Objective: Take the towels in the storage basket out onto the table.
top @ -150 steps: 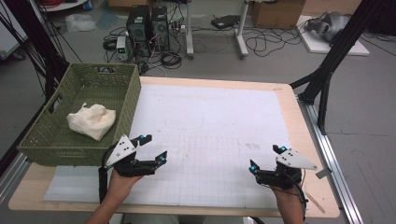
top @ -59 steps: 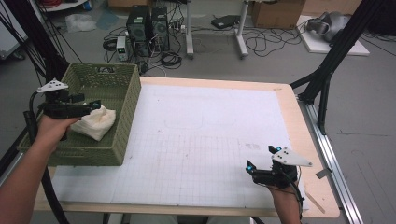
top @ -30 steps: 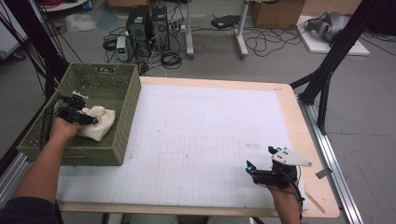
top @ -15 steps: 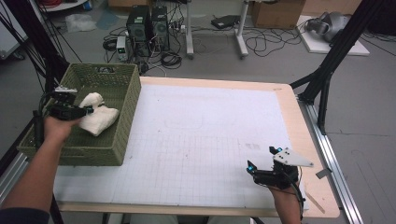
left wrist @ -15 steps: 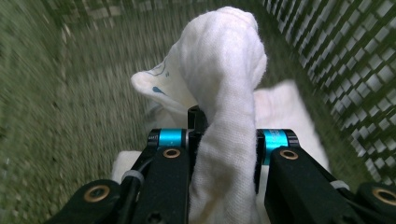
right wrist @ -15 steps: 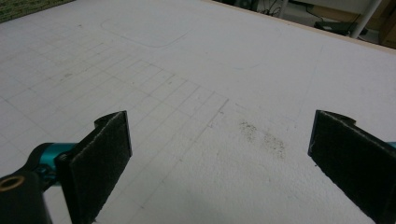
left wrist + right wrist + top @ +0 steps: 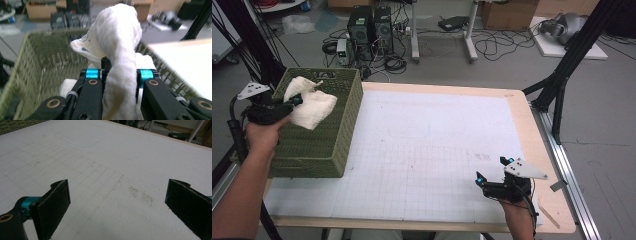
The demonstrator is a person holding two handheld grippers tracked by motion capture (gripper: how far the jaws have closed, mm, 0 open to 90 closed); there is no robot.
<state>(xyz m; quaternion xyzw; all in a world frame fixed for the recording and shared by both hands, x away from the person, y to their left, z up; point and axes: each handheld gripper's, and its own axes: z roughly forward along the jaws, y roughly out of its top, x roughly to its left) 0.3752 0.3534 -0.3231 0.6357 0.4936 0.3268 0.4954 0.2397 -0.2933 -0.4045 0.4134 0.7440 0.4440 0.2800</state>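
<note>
While one left hand-held gripper (image 7: 292, 102) clenches one white cloth (image 7: 312, 107) over one green basket (image 7: 324, 145), one right hand-held gripper (image 7: 492, 175) gapes.

A lab or technical workroom set up for recording. A wooden worktop (image 7: 532, 125) carries a white mat printed with a measuring grid (image 7: 427, 155). Black metal frame struts (image 7: 562, 80) rise at its corners. On the grey floor behind it stand two black computer towers (image 7: 371, 25), loose tangles of cable (image 7: 497, 47), white desk legs (image 7: 471, 30) and cardboard boxes (image 7: 507, 12). A green woven basket (image 7: 319, 125) sits at the worktop's left edge.
</note>
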